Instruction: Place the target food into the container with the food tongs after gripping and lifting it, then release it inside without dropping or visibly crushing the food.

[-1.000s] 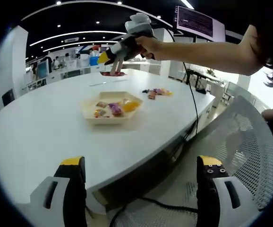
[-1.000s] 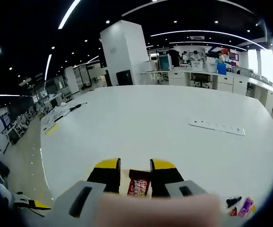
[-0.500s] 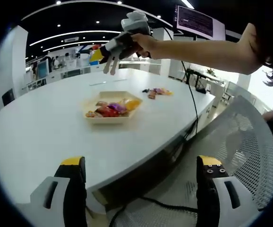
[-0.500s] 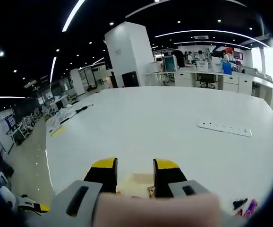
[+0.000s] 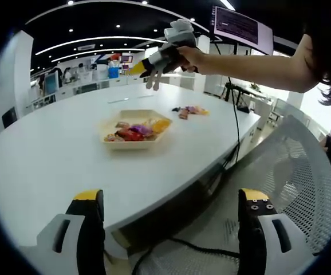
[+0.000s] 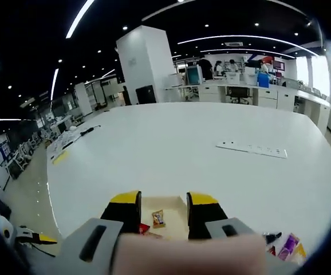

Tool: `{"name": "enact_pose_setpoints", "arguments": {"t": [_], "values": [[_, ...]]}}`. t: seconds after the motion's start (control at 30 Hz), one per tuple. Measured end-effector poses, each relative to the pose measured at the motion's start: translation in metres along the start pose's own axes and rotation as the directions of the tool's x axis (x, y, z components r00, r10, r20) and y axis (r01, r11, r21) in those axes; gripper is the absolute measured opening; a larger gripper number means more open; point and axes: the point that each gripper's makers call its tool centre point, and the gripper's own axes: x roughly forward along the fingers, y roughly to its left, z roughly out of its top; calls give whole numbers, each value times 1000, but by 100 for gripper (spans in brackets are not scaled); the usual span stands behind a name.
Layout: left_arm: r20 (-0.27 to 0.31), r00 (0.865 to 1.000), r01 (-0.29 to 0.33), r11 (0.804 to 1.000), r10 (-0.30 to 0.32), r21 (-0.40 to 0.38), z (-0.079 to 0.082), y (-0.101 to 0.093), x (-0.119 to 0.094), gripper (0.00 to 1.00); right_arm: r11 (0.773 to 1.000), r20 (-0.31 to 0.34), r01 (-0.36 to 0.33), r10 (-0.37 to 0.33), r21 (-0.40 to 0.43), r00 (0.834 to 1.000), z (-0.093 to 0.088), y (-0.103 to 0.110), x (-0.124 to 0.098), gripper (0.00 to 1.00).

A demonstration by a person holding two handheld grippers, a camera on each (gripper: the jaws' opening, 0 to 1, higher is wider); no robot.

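The shallow beige container (image 5: pixel 113 143) sits mid-table holding several wrapped snacks, a red packet (image 5: pixel 130 135) among them. My right gripper (image 5: pixel 155 73), held by a person's hand, hangs high above the table beyond the container, its jaws apart and empty. In the right gripper view, that gripper (image 6: pixel 163 207) looks down on the container (image 6: pixel 174 207), where a small orange packet (image 6: pixel 158 217) and a red packet (image 6: pixel 144 228) lie. My left gripper (image 5: pixel 171 229) stays low off the table's near edge, wide open with nothing in it.
Several loose snack packets (image 5: pixel 190 110) lie on the white table (image 5: pixel 45 154) right of the container, also seen as loose packets (image 6: pixel 288 246). A flat power strip (image 6: pixel 251 149) lies farther out. A mesh chair (image 5: pixel 294 172) stands at the right.
The red packet that my right gripper held has been let go and lies in the container. The right gripper has since risen and moved right. The left gripper has not moved.
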Motion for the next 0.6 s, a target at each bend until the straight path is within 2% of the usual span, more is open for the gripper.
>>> {"name": "enact_pose_setpoints", "arguments": {"t": [0.4,0.6], "values": [[2,1000,-4,1000,4,-7,0,0,0,94,993,-11,118,-118,30,993,-28,-67,-48,31],[-3,1000,0,1000,0,-7,-1,-1,0,94,986,-17,157,-156,49,988,-39,-86,-61,31]]}}
